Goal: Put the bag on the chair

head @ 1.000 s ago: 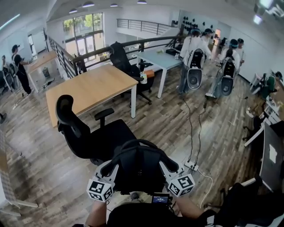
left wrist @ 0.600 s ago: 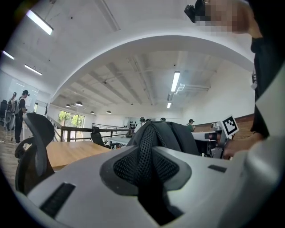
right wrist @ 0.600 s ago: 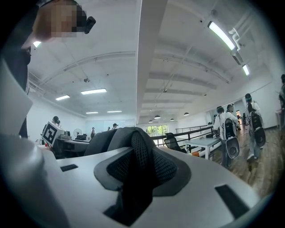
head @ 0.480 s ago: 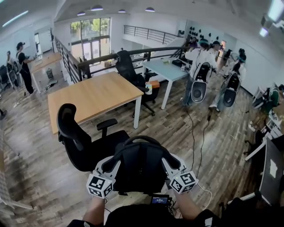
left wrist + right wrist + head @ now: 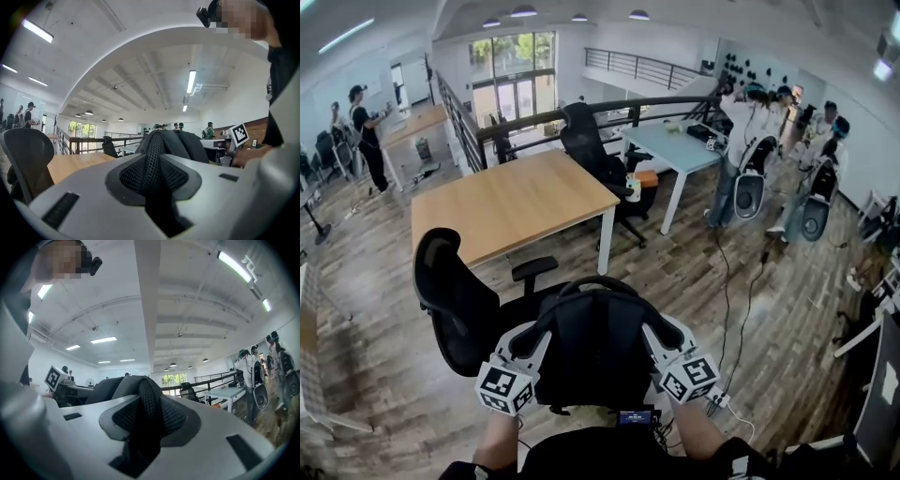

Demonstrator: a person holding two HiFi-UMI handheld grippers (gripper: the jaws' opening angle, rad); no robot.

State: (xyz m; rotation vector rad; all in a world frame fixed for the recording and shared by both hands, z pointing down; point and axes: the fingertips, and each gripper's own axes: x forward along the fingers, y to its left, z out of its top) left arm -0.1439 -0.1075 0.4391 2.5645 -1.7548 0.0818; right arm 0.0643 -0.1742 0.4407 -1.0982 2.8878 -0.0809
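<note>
A black backpack (image 5: 595, 352) hangs in front of me, held up by its mesh shoulder straps. My left gripper (image 5: 532, 345) is shut on the left strap (image 5: 152, 171) and my right gripper (image 5: 661, 339) is shut on the right strap (image 5: 147, 416). The bag's rounded top (image 5: 173, 143) rises beyond the jaws in both gripper views. A black office chair (image 5: 455, 295) with a mesh back and armrest stands just left of and behind the bag, its seat partly hidden by it. Its backrest (image 5: 28, 154) shows at the left of the left gripper view.
A wooden table (image 5: 511, 202) stands behind the chair, with a second black chair (image 5: 595, 155) and a white table (image 5: 684, 145) beyond it. People with equipment (image 5: 750, 178) stand at the right. Cables and a power strip (image 5: 719, 401) lie on the floor by my right side.
Both grippers keep their hold on the bag. My view has swung, so the chair and the wooden table now sit closer to the bag and further right.
</note>
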